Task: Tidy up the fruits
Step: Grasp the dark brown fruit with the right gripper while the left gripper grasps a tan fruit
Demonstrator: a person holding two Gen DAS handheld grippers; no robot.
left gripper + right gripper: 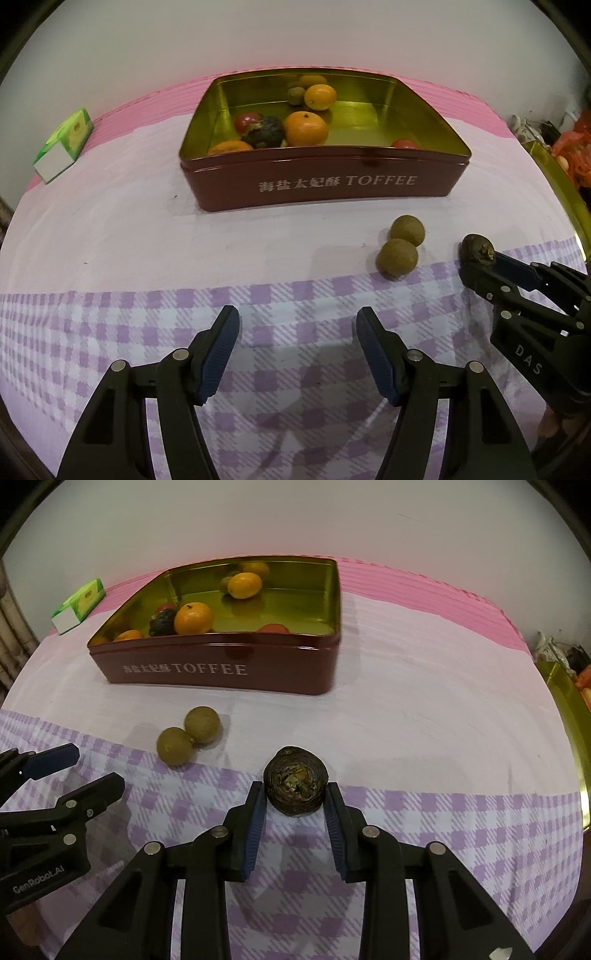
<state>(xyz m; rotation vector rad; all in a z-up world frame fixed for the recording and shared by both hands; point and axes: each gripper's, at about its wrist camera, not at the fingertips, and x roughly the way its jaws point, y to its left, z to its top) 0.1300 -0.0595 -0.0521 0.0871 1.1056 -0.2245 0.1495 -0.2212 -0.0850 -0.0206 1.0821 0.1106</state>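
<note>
two round, matte olive-green fruits [189, 734] lie touching each other on the cloth-covered table [424, 716], just where the plain pale cloth meets the lilac checked cloth toward the near edge. a third fruit, dark and wrinkled [295, 783], brown-black with a torn patch of yellowish flesh facing the camera, sits a little to their right on the same seam. the right gripper [295, 801] reaches forward low over the checked cloth, its ribbed blue pads [255, 827] set against both sides of the dark wrinkled fruit, pinching it. the left gripper [297, 350] is held level above the checked cloth near the front edge, black plastic arms with blue pads spread wide, nothing between them.

further back, toward the far edge, stands a dark red metal tin [325, 181] with glossy gold inner walls and white lettering reading toffee. inside it lie smooth oranges [306, 127], a small red fruit [246, 121] and a blackened shrivelled one [265, 131], mostly clustered at the left end. a small green and white carton [62, 146] rests near the far left corner on the ribbed pink cloth. a gold metal lid [569, 709] runs along the right edge.
</note>
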